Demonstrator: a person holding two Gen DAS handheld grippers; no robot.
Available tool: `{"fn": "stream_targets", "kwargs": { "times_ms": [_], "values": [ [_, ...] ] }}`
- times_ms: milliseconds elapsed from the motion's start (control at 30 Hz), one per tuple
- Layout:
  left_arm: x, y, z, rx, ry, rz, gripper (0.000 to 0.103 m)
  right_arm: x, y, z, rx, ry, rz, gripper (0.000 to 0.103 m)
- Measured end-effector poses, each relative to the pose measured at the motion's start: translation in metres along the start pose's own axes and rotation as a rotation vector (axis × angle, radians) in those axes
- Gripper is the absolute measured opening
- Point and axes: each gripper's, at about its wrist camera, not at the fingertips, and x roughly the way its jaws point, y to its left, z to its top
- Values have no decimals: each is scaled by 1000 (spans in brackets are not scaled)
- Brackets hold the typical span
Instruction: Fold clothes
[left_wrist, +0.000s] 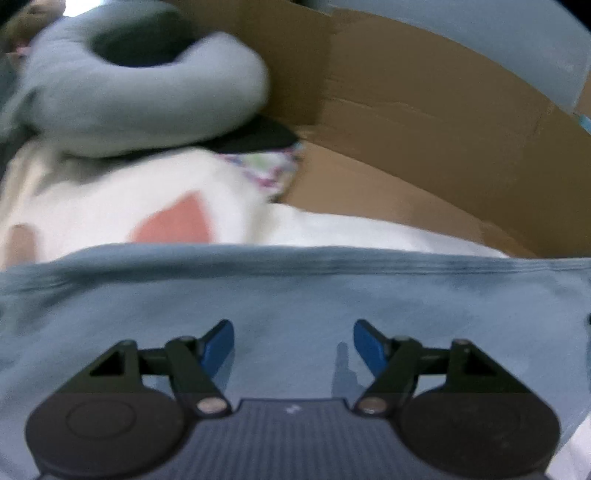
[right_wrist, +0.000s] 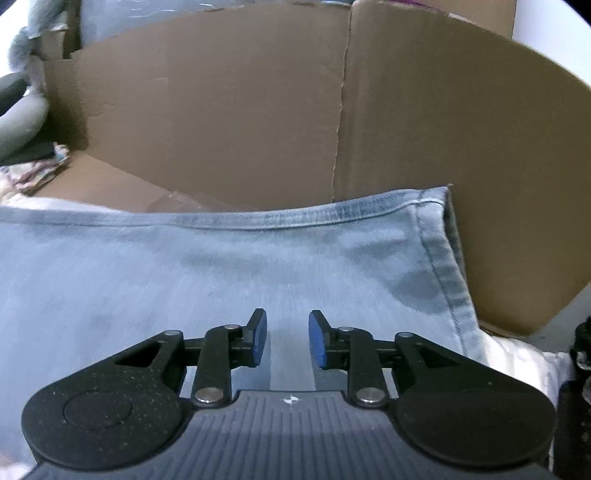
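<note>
A light blue denim garment lies flat under both grippers, its stitched hem running across the far side. In the right wrist view the same denim ends in a seamed corner at the right. My left gripper hovers over the cloth, open wide, nothing between its blue pads. Over the denim in the right wrist view, my right gripper is open with a narrower gap and holds nothing.
A brown cardboard wall stands right behind the denim, also seen as cardboard in the left view. A grey rolled garment sits on white cloth with red patches at the left. A patterned fabric lies far left.
</note>
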Motion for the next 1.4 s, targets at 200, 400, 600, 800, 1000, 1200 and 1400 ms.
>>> {"fn": "stream_targets", "kwargs": {
  "times_ms": [200,400,600,800,1000,1200,1400],
  "values": [
    [-18,58,-15,-43,-56,169,74,-18,-15,-18,-22,16,3,38],
    [-5,102,-23,-188,-56,269,69,-34,-31,-41,-38,59,-18,39],
    [4,111,-15,-206,-106,271,74,-40,-44,-59,-64,106,-28,40],
    [11,115,-1,-210,-158,267,72,-45,-61,-67,-57,130,-48,43],
    [10,116,17,-217,-134,289,66,-41,-68,-66,-33,149,-79,43],
    [9,116,35,-224,-110,312,63,-37,-70,-66,-44,170,-138,43],
    [-18,120,42,-236,-81,317,60,-34,-69,-55,-78,215,-154,43]
  ]
}}
